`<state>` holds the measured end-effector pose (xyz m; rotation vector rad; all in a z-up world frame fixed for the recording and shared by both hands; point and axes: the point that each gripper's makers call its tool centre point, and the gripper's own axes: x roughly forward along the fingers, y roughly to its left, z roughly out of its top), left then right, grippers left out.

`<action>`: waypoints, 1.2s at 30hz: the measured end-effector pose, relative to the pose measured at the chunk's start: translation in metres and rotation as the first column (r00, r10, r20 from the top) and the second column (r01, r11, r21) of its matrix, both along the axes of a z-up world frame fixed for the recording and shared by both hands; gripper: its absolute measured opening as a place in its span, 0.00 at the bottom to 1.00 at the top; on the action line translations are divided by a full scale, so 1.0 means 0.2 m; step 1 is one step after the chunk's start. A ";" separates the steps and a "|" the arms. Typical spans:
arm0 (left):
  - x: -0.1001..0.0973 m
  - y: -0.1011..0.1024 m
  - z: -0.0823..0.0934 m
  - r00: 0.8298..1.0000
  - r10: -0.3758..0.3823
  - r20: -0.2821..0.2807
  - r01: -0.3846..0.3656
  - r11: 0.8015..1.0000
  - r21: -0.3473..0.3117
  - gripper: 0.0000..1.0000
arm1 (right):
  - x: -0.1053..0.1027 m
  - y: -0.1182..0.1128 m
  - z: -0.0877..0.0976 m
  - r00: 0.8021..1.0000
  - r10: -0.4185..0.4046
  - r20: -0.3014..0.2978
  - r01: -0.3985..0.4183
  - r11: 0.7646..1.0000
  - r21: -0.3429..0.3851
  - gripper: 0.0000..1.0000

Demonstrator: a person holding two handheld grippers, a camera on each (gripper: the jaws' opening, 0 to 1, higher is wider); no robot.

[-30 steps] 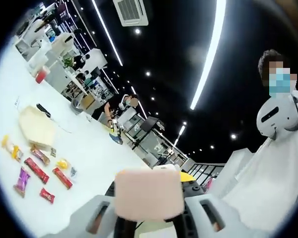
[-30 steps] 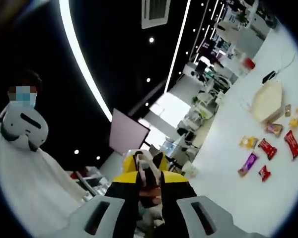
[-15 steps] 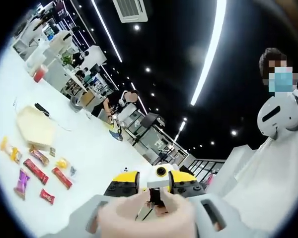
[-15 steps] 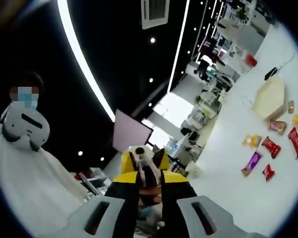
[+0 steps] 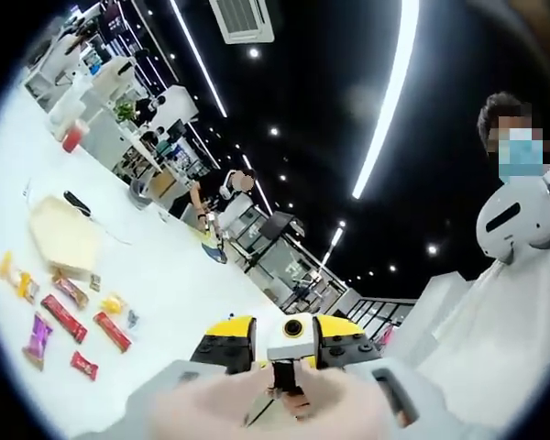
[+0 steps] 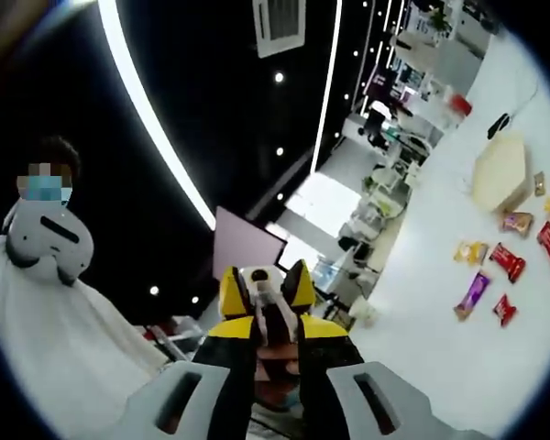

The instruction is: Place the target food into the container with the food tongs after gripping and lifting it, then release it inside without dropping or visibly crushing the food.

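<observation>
white tabletop (image 5: pixel 183 275) runs down the left of the left gripper view. on it, left to right: one beige lidded container (image 5: pixel 64 234) at the far end, then about eight wrapped snacks (image 5: pixel 66 316) in a loose cluster: two yellow, three or four red, one purple, and a couple too small to name. the red bars lie with their long axis slanting along the table, towards the container.

both grippers are held up in the air facing each other, well apart from the table, so the snacks lie off to the side of both tools, not ahead of them. i can't say which one is nearer.

the left gripper (image 5: pixel 280 403) has a pale pink blur (image 5: pixel 257 414) across its jaw tips. it may be the target food or a hand, too smeared to tell, so its grip is unclear. the right gripper (image 5: pixel 289 339), yellow and black, faces it just beyond. a person in white (image 5: pixel 522 302) stands on the right.

in the right gripper view the right gripper's (image 6: pixel 280 394) grey jaws stand wide apart with nothing of their own between them, and the left gripper (image 6: pixel 261 316) shows through the gap. i can't make out any tongs.
</observation>
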<state>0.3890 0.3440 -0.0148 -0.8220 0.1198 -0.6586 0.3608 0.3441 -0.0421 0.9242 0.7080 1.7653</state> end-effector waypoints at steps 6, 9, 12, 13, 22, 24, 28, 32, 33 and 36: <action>0.00 0.00 -0.01 1.000 0.007 -0.004 -0.007 1.000 0.012 0.21 | -0.01 0.00 0.00 1.000 -0.002 0.003 0.002 1.000 0.001 0.17; -0.01 0.00 -0.01 1.000 0.003 -0.002 -0.003 1.000 0.014 0.21 | -0.02 0.00 0.00 1.000 0.009 0.007 -0.009 1.000 -0.002 0.18; -0.02 -0.01 -0.01 1.000 -0.003 -0.001 0.003 1.000 0.016 0.22 | -0.02 0.00 0.01 1.000 0.018 0.013 -0.018 1.000 -0.007 0.18; -0.02 -0.01 -0.01 1.000 -0.009 -0.002 0.009 1.000 0.017 0.22 | -0.02 0.00 0.01 1.000 0.018 0.020 -0.018 1.000 -0.008 0.19; -0.06 -0.05 -0.02 0.999 -0.046 -0.008 0.046 0.998 0.030 0.24 | -0.04 -0.03 0.02 0.998 0.038 0.051 -0.037 0.999 -0.011 0.22; -0.06 -0.06 -0.02 0.999 -0.051 -0.008 0.051 0.998 0.028 0.24 | -0.04 -0.04 0.02 0.998 0.042 0.048 -0.041 0.999 -0.011 0.23; -0.08 -0.09 0.04 0.996 -0.078 0.031 0.079 0.996 -0.032 0.25 | -0.05 -0.08 0.10 0.999 0.055 0.001 -0.055 0.996 0.076 0.25; -0.08 -0.10 0.06 0.996 -0.081 0.045 0.082 0.996 -0.038 0.25 | -0.05 -0.09 0.12 0.999 0.051 0.011 -0.052 0.995 0.085 0.25; -0.08 -0.10 0.06 0.996 -0.081 0.044 0.083 0.996 -0.038 0.25 | -0.05 -0.09 0.12 0.999 0.051 0.012 -0.052 0.995 0.084 0.25; -0.08 -0.10 0.06 0.996 -0.082 0.043 0.084 0.996 -0.039 0.25 | -0.04 -0.09 0.13 0.999 0.046 -0.006 -0.045 0.995 0.090 0.25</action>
